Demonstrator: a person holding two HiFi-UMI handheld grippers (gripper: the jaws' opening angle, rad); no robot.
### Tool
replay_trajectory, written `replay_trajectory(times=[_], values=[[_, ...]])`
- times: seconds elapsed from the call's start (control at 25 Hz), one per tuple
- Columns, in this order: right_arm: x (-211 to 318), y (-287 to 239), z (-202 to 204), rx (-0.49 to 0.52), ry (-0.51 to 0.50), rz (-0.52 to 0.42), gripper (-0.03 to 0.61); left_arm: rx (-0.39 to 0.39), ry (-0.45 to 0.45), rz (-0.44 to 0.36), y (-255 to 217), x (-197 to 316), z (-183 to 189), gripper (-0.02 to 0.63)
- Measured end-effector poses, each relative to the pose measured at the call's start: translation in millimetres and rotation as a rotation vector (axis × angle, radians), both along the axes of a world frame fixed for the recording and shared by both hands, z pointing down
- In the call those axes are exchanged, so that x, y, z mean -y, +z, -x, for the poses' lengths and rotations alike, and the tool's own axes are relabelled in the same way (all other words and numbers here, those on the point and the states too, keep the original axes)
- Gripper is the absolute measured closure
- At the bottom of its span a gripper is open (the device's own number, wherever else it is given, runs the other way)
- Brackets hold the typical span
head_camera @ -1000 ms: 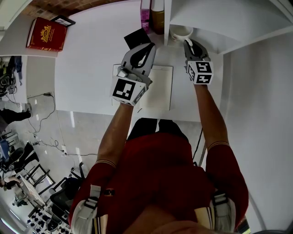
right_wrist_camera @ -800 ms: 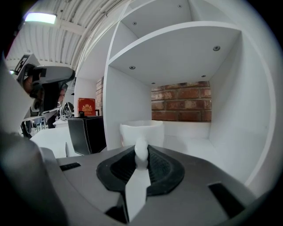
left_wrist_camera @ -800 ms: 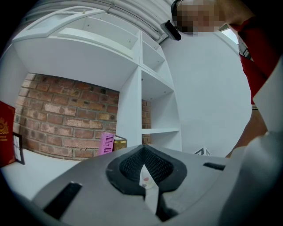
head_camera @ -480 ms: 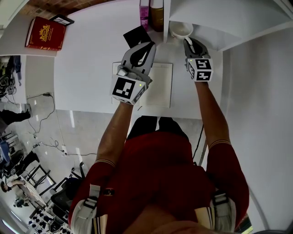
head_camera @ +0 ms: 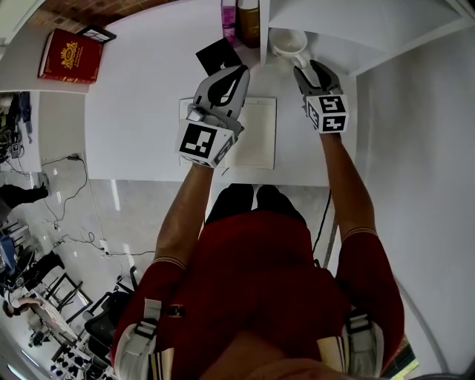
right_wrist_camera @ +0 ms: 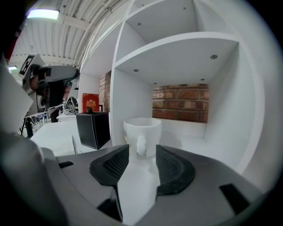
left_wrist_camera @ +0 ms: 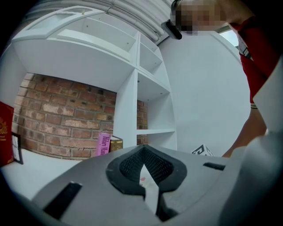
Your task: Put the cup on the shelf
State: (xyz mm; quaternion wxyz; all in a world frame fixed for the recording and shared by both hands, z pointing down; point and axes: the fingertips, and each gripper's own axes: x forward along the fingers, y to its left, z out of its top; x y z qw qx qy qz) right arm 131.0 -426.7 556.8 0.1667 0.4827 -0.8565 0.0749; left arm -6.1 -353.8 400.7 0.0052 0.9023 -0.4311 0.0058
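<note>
The right gripper (right_wrist_camera: 140, 152) has its jaws spread wide; they have just been opening. The handle of the white cup (right_wrist_camera: 142, 130) sits in the gap between the two dark ribbed pads, and neither pad presses on it, so the cup is let go. The gripper tilts a little downward, with its tips at the mouth of the compartment.

The cup stands upright on the floor of the lowest compartment of the white shelf (right_wrist_camera: 223, 110), close to the compartment's left wall, with its handle turned toward the gripper. From the head view its rim is half tucked under the board above. Red brick shows behind the open back of that compartment.

The left gripper (head_camera: 236, 74) is held level out over the white table (head_camera: 141, 89), its jaws brought together at the tips with nothing between them. It hovers above a pale rectangular mat (head_camera: 260, 145) that lies flat near the table's front edge.

Just beyond the left gripper's tips a black box (head_camera: 217, 56) stands on the table, near the shelf's left wall. Behind it, against that same wall, a pink book (head_camera: 228, 16) and a tan-and-gold one (head_camera: 249, 18) stand upright side by side. Well apart from all this, at the far left corner of the table, a red book (head_camera: 72, 56) lies beside a small dark-framed thing I cannot make out.
</note>
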Motion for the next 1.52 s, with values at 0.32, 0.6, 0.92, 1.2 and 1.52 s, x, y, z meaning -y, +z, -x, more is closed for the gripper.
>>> replay_trajectory(times=[0.32, 0.6, 0.92, 1.2, 1.52], values=[[-21, -39, -5, 0.015, -0.015, -0.05, 0.412, -0.011, 0.015, -0.022, -9, -11, -2, 0.611], [-49, -99, 5, 0.064, -0.041, -0.14, 0.45, -0.015, 0.033, -0.035, -20, -26, -4, 0.611], [-89, -150, 21, 0.108, -0.057, -0.214, 0.514, -0.027, 0.047, -0.055, -35, -44, -2, 0.611], [-121, -185, 36, 0.138, -0.046, -0.267, 0.553, -0.038, 0.061, -0.065, -51, -63, 3, 0.611], [-159, -221, 50, 0.174, -0.056, -0.34, 0.577, -0.026, 0.095, -0.084, -68, -86, 1, 0.611]])
